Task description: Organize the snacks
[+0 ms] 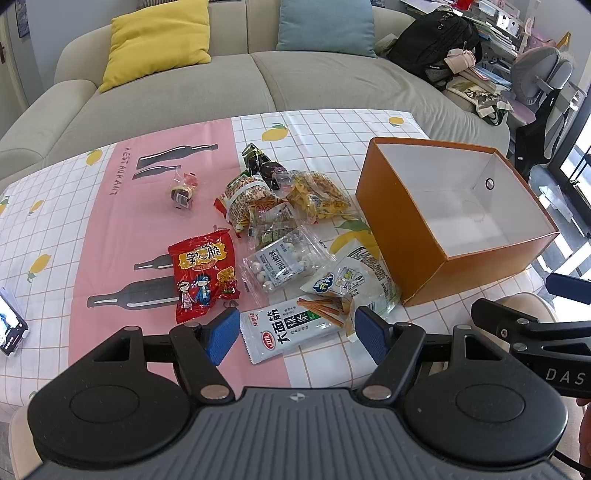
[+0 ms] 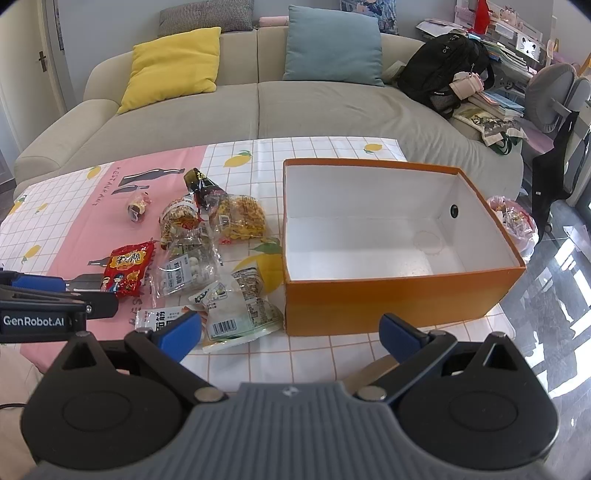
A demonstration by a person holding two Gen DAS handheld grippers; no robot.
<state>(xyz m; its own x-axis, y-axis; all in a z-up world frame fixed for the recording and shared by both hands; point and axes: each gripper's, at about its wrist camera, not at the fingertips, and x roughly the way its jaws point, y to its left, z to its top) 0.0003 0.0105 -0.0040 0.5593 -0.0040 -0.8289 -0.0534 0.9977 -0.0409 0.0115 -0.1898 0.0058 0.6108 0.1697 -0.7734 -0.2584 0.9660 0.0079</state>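
Note:
Several snack packets lie in a loose pile on the table: a red packet (image 1: 204,274), a clear bag of white balls (image 1: 282,263), a white spicy-strip packet (image 1: 295,325), yellow bags (image 1: 317,195) and a small wrapped candy (image 1: 183,192). An empty orange box (image 1: 454,214) with a white inside stands to their right. My left gripper (image 1: 297,336) hovers open over the white spicy-strip packet, touching nothing. My right gripper (image 2: 291,334) hangs open before the orange box (image 2: 388,306), near a white-green packet (image 2: 236,314). The red packet (image 2: 127,267) shows at left.
A lemon-and-bottle tablecloth (image 1: 110,229) covers the table. A grey sofa (image 1: 207,85) with a yellow cushion (image 1: 159,40), blue cushion (image 1: 327,26) and black backpack (image 1: 436,44) stands behind. A phone (image 1: 9,328) lies at the left edge. A bag of sweets (image 2: 513,221) sits on the floor.

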